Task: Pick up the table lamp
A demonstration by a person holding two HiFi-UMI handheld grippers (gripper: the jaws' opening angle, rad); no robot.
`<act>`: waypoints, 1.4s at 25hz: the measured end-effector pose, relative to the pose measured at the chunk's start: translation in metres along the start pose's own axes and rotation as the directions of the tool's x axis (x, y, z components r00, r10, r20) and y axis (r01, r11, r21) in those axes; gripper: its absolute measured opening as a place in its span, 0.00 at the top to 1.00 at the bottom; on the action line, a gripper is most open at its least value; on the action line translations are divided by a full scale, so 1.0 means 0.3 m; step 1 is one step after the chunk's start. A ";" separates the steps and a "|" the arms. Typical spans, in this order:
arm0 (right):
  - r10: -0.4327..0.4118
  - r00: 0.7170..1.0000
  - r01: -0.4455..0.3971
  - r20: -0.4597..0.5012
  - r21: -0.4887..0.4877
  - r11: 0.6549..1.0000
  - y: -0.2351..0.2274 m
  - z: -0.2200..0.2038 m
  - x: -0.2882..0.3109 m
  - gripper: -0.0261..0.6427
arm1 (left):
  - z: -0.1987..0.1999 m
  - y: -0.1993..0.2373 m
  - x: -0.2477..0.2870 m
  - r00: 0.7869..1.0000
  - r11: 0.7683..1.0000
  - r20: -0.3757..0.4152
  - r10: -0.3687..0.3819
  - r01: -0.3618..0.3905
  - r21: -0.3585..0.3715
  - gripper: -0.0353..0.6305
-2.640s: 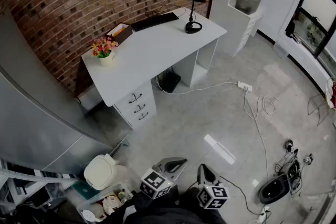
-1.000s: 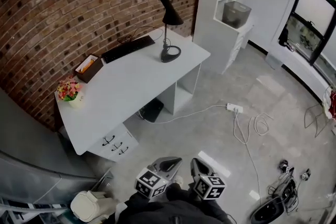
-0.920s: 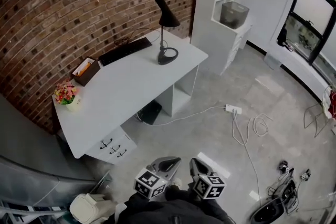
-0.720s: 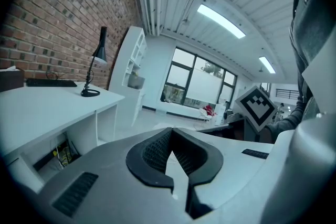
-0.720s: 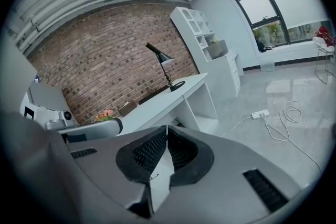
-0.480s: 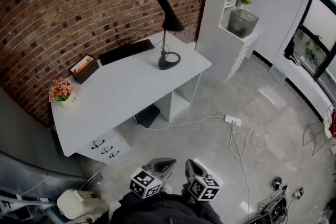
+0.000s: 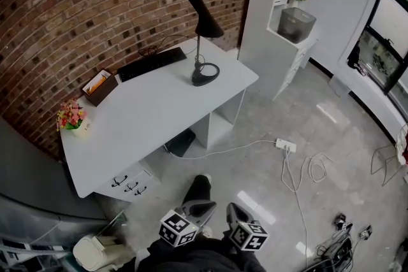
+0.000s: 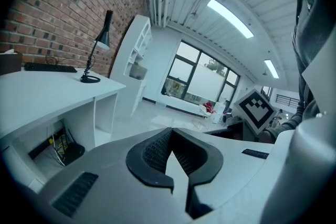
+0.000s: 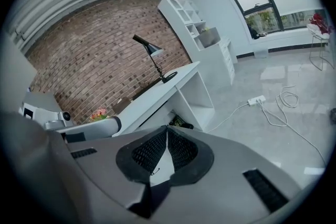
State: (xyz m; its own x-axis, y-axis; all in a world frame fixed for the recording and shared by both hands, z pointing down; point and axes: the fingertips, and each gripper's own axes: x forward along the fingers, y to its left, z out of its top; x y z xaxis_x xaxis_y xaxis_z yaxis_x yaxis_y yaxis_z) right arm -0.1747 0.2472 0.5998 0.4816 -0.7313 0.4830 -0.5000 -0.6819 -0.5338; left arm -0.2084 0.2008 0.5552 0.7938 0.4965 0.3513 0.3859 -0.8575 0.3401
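The black table lamp (image 7: 204, 41) stands on the right end of the white desk (image 7: 140, 118), its round base on the desktop and its cone shade tipped down. Both grippers are far from it, held low over the floor at the bottom of the head view. The left gripper (image 7: 200, 207) is shut with nothing in it, and the right gripper (image 7: 234, 211) beside it is shut and empty too. In the left gripper view the lamp (image 8: 96, 50) is small at the upper left beyond the left gripper (image 8: 169, 136). From the right gripper (image 9: 167, 136) the lamp (image 9: 153, 58) shows ahead on the desk.
On the desk lie a black keyboard (image 7: 152, 63), a brown box (image 7: 100, 85) and a flower pot (image 7: 71, 118). A white shelf unit (image 7: 280, 6) stands right of the desk. A power strip (image 7: 285, 145) and cables trail on the floor. The person's leg (image 7: 199, 190) is ahead.
The person has walked towards the desk, which now looks nearer. Both grippers have sunk lower in the head view, still shut. A leg now shows in front of them.
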 end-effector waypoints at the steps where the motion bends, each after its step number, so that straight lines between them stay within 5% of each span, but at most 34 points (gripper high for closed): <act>1: -0.006 1.000 0.006 0.006 -0.002 1.000 -0.006 0.011 0.012 0.94 | -0.002 0.012 0.013 1.000 1.000 -0.004 -0.011 0.011 0.002 0.94; 10: -0.067 0.994 0.066 0.090 0.012 0.998 -0.038 0.207 0.109 0.94 | 0.195 0.179 0.143 0.998 0.996 0.028 -0.058 0.056 0.077 0.94; 20: -0.019 0.999 0.021 0.037 -0.056 0.998 0.002 0.355 0.343 0.94 | 0.310 0.408 0.256 0.999 1.000 0.049 0.001 -0.001 0.013 0.94; 35: 0.003 1.000 -0.001 0.020 -0.066 0.998 0.007 0.687 0.744 0.94 | 0.629 0.803 0.441 0.998 0.999 0.064 0.017 -0.020 0.044 0.94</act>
State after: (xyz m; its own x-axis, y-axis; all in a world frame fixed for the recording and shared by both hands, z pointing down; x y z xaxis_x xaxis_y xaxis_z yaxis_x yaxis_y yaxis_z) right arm 0.0800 0.0857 0.5633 0.4948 -0.7326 0.4673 -0.5472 -0.6805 -0.4874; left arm 0.0784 0.0345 0.5190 0.8285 0.4725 0.3006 0.3906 -0.8722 0.2943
